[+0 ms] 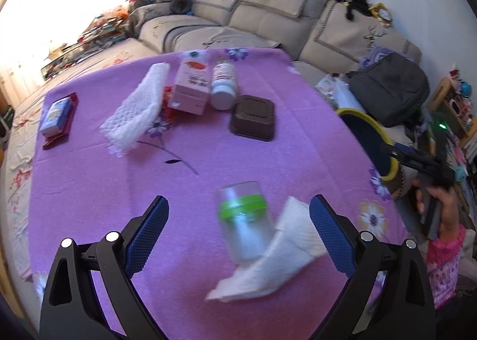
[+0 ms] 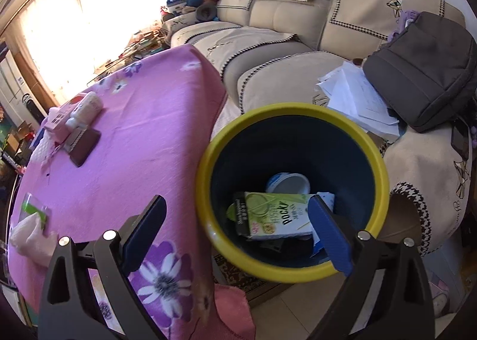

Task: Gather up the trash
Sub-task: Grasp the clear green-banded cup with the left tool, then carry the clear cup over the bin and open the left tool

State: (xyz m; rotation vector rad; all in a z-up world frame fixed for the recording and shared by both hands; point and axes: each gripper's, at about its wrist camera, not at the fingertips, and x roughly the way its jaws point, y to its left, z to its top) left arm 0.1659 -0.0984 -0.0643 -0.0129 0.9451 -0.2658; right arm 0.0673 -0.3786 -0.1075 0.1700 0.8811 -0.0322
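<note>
The left gripper hangs over the near part of the counter, its fingers spread wide and holding nothing. Between them lie a clear plastic bottle with a green band and a crumpled white tissue that touches it. The right gripper hovers above the yellow-rimmed bin, which stands on the floor just beside the counter edge; its fingers are also fully apart and empty. Inside the bin a green Pocky box and a white cup already rest.

In my judgement, the bottle is the risk. It lies on its side and is smooth, so if the fingers close off-centre it may roll or squirt away. The tissue overlaps it, so one grasp could catch only the soft paper and leave the bottle behind.

Only the right wrist view shows the contents of the bin. Only the left wrist view shows clearly the remaining trash farther back: a white foam net, a pink carton, a white bottle, a brown tray and a blue packet.
</note>
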